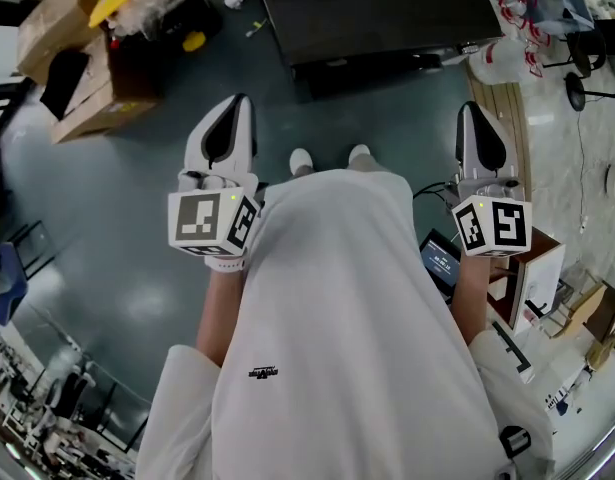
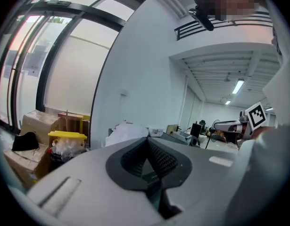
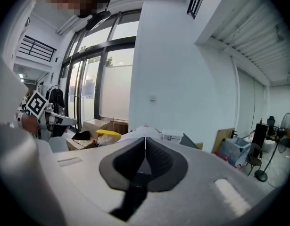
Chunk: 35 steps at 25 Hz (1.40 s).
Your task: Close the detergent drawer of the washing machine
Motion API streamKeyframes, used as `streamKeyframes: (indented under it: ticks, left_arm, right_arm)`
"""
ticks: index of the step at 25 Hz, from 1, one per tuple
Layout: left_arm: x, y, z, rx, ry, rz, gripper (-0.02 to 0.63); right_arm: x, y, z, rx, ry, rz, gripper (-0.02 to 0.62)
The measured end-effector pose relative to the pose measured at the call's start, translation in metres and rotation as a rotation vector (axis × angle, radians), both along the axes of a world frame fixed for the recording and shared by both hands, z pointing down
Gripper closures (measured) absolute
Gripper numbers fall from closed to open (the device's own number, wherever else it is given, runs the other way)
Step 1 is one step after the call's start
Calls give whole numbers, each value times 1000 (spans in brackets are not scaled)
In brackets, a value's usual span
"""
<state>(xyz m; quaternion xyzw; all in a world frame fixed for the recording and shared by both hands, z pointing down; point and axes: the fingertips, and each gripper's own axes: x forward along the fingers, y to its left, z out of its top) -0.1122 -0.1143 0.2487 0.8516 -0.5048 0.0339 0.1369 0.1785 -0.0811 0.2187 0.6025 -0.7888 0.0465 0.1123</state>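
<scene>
Left hand-held gripper (image 1: pixel 235 108): jaws pressed together, nothing between. Right hand-held gripper (image 1: pixel 471 113): same. I hold both at waist, over floor (image 1: pixel 107 218). Dark-topped unit (image 1: pixel 387 13) well ahead of both tips. Detergent drawer: cannot make out in any view.

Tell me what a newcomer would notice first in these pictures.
The white left gripper and right gripper, both shut and empty, point forward over a blue-grey floor, flanking the person's white shirt. Cardboard boxes sit at the head view's upper left; no washing machine shows anywhere.
</scene>
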Motion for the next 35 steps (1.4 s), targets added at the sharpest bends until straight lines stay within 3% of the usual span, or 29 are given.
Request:
streamKeyframes:
  ticks: [16, 35]
  left_arm:
    - [5, 12, -21, 18, 2, 25, 589]
    - [15, 22, -17, 11, 11, 44, 589]
  right_arm:
    - [-23, 9, -17, 48, -44, -37, 600]
    - [-26, 24, -15, 23, -38, -51, 600]
